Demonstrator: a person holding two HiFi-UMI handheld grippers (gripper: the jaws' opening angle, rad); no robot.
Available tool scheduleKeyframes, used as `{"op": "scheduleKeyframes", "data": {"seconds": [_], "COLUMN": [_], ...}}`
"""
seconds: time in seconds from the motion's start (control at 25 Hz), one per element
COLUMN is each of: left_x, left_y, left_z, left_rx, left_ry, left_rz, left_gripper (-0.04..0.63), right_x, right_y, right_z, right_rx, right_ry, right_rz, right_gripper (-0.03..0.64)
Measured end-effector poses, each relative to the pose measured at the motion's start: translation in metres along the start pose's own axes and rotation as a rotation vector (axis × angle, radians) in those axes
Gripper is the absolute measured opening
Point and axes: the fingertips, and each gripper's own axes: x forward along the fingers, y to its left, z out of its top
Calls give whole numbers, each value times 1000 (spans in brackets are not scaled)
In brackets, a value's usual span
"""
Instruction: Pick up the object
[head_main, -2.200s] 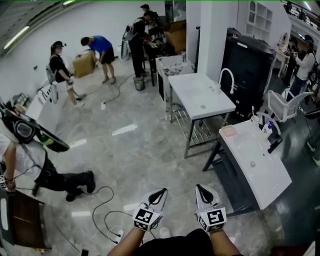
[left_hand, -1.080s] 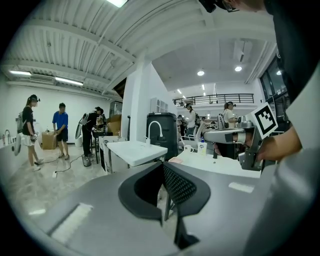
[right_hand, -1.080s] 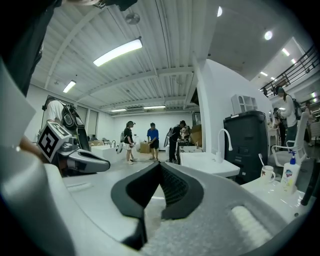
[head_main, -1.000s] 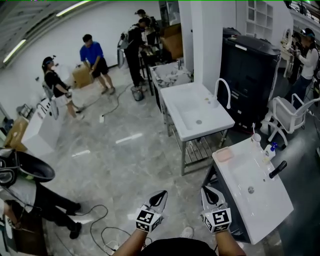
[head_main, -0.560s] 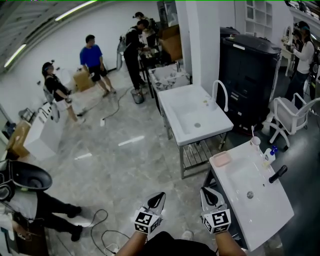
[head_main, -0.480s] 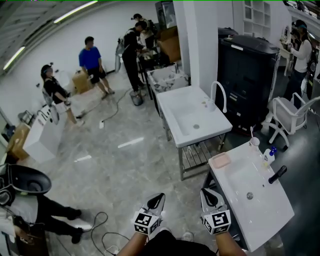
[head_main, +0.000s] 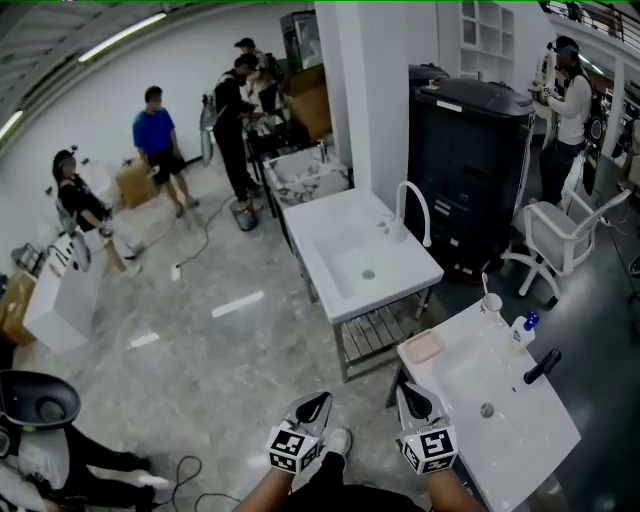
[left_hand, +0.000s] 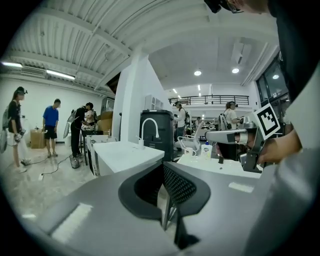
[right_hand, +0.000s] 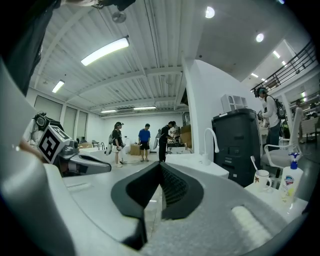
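Note:
Both grippers are held low in front of me, side by side, over the floor. My left gripper (head_main: 314, 403) is shut with nothing in it; its jaws meet at the tip (left_hand: 162, 167). My right gripper (head_main: 408, 392) is shut too and empty (right_hand: 160, 166), its tip near the front corner of a white basin counter (head_main: 520, 440). On that counter lie a pink soap dish (head_main: 421, 346), a cup with a toothbrush (head_main: 491, 303), a pump bottle (head_main: 520, 328) and a black tap (head_main: 540, 365). Which of these the task means I cannot tell.
A second white sink (head_main: 345, 240) with a white curved tap (head_main: 412, 205) stands beyond, before a black cabinet (head_main: 470, 170). A white chair (head_main: 560, 235) is at the right. Several people stand at the back left, and a cable lies on the floor (head_main: 185, 475).
The view has moved toward the sinks: the near basin counter and the far sink now sit closer and further left. Both grippers stay shut and side by side.

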Motion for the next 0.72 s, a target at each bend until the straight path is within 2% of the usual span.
{"op": "scheduleKeyframes", "data": {"seconds": [0.36, 0.72], "left_x": [76, 138], "left_y": [60, 88], "left_z": [35, 50], "left_rx": [4, 27], "left_ry": [-18, -6], "left_rz": [-53, -163], "left_gripper": [18, 18], "right_x": [76, 114], "right_y": [-40, -73], "right_z": [28, 21], "right_rx": [-23, -5], "right_ry": [-19, 24], "right_rz": [-57, -164], "right_gripper": [3, 3]}}
